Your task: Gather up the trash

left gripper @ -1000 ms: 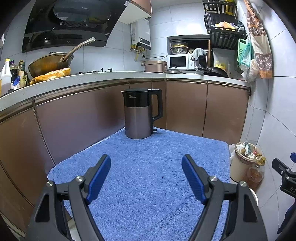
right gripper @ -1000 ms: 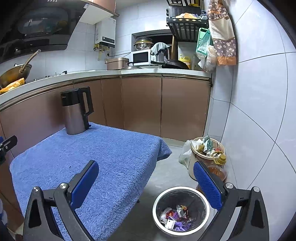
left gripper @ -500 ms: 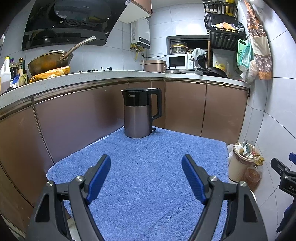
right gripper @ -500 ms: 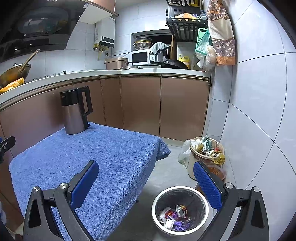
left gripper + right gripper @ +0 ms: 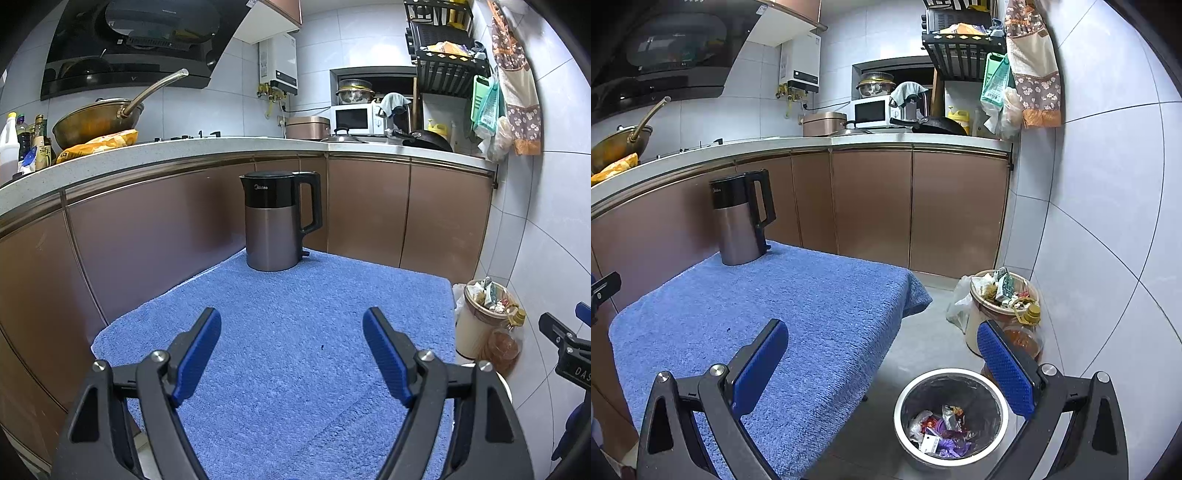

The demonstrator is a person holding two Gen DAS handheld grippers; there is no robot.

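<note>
The left gripper (image 5: 291, 345) is hovering over the blue towel (image 5: 295, 314), fingers spread, gripping nothing. The right gripper (image 5: 882, 358) is hanging, fingers spread, above the near trash bin (image 5: 951, 417).

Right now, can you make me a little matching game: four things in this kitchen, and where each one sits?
Things:
1. kettle
2. metal trash bin
3. wok
4. microwave

Places:
A. floor, below right gripper
B. counter's far end
C. stove, left
D. blue towel

Pairs: 1-D, 2-A, 3-C, 4-B
</note>
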